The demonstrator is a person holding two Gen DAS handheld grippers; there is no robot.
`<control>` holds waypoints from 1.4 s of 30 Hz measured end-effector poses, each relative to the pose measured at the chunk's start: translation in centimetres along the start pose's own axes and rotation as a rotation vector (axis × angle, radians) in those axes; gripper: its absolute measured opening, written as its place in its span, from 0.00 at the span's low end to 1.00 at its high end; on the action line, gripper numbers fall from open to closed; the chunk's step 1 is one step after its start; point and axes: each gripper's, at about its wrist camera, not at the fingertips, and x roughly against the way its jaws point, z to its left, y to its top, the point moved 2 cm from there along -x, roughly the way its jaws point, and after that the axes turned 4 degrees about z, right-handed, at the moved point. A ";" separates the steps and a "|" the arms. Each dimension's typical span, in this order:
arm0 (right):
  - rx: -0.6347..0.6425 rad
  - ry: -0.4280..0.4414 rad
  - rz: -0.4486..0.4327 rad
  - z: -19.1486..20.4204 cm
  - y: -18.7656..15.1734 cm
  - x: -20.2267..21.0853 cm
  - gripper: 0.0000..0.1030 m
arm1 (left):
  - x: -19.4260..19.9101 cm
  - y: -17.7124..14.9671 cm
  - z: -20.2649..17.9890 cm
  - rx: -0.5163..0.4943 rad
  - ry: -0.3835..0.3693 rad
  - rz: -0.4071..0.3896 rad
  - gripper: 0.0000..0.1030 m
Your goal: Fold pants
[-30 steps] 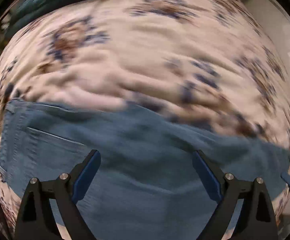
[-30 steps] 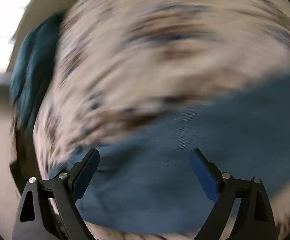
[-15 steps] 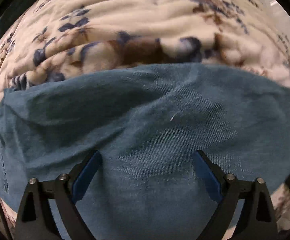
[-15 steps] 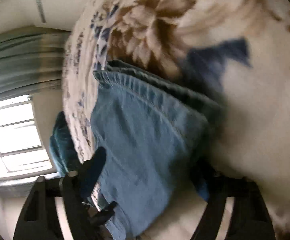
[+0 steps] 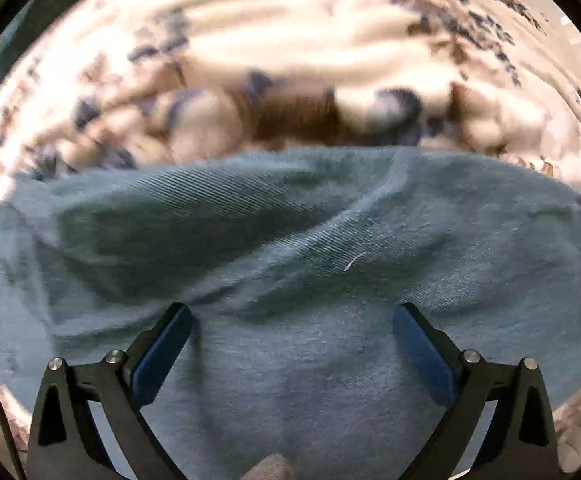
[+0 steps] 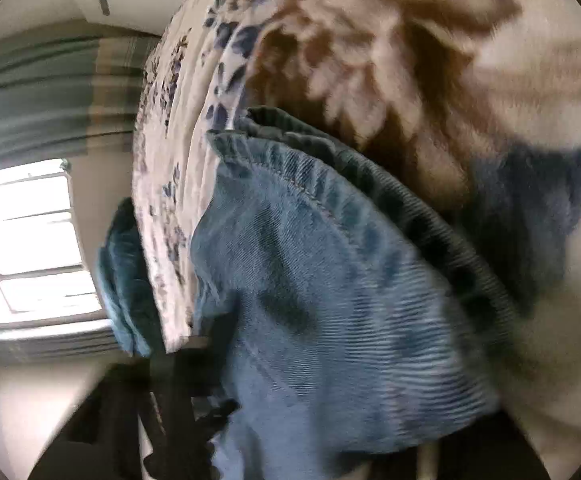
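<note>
- The blue denim pants (image 5: 310, 280) lie folded on a cream floral fleece blanket (image 5: 290, 60), their stitched hem (image 6: 290, 172) stacked toward the right wrist view.
- The left gripper (image 5: 292, 320) hangs over the denim with its blue-padded tongs wide, opening, nothing pinched.
- The right gripper's tongs are closing; blur and cloth hide them, so whether they hold denim I cannot tell.
- Judgement: thick denim is heavy, soft, not slippery; pinch all layers at the hem edge.
</note>
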 end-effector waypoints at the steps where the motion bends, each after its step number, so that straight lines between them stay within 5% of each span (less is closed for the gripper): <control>1: 0.015 -0.009 -0.010 0.5 0.0 0.2 0.09 | 0.9 0.0 -0.2 -0.003 0.010 -0.022 1.00; 13: 0.290 -0.120 -0.138 13.1 -5.1 4.0 0.07 | 7.2 -2.2 2.1 0.025 0.060 -0.130 1.00; 22: 0.514 -0.119 -0.109 23.9 -14.4 1.4 0.07 | 8.9 -3.8 10.8 0.101 0.028 -0.153 1.00; 28: 0.680 -0.173 0.004 28.8 -24.5 -6.5 0.06 | 10.9 -6.0 21.0 0.256 -0.006 -0.144 1.00; 33: 0.943 -0.324 0.112 29.2 -36.7 -17.4 0.06 | 11.6 -9.4 30.4 0.371 0.075 -0.153 1.00; 36: 1.158 -0.500 0.165 26.4 -44.0 -24.1 0.06 | 10.9 -10.5 34.9 0.416 0.128 -0.146 1.00; 42: 1.345 -0.651 0.117 23.8 -48.5 -27.0 0.07 | 8.6 -11.7 39.4 0.487 0.127 -0.093 1.00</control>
